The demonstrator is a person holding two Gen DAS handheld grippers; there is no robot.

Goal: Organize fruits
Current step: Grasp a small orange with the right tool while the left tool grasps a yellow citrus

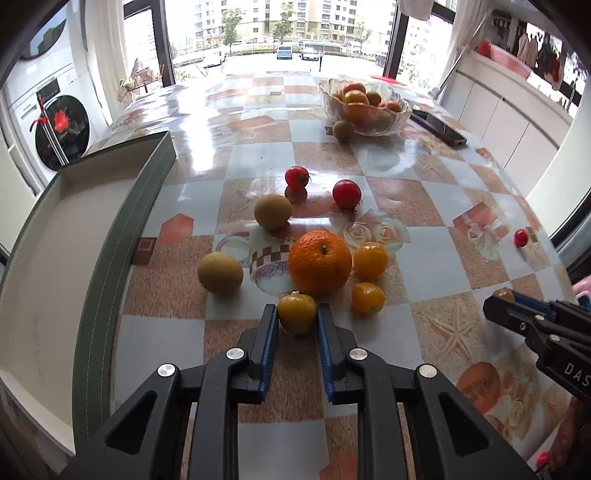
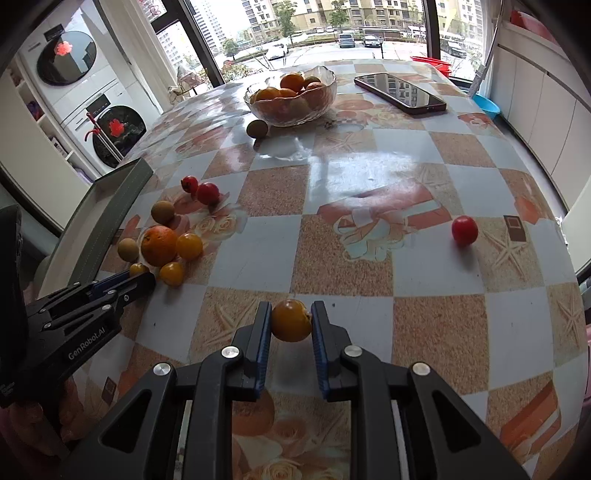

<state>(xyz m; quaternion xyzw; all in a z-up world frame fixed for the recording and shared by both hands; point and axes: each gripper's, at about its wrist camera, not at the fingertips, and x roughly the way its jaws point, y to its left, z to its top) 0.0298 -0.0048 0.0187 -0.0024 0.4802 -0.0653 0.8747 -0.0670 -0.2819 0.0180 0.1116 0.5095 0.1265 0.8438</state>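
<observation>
Two grippers each clench one small yellow-orange tomato: the left gripper (image 1: 297, 314) beside the big orange (image 1: 320, 261) in the near-left cluster, the right gripper (image 2: 291, 319) at near centre. Lifting straight up, gently, should avoid bruising or nudging neighbours. Glossy checked oilcloth covers the tabletop (image 2: 369, 177); a grey-edged open box (image 1: 110, 236) waits left, a glass fruit bowl (image 2: 291, 98) far.

A dark phone (image 2: 400, 94) lies flat on the patterned tablecloth (image 2: 369, 236), far ahead of the fingers and to their right. Far off to their left stand 2 stacked white laundry machines (image 2: 92, 107) with round dark doors. Straight beyond, a window (image 2: 332, 26) shows parked cars.
</observation>
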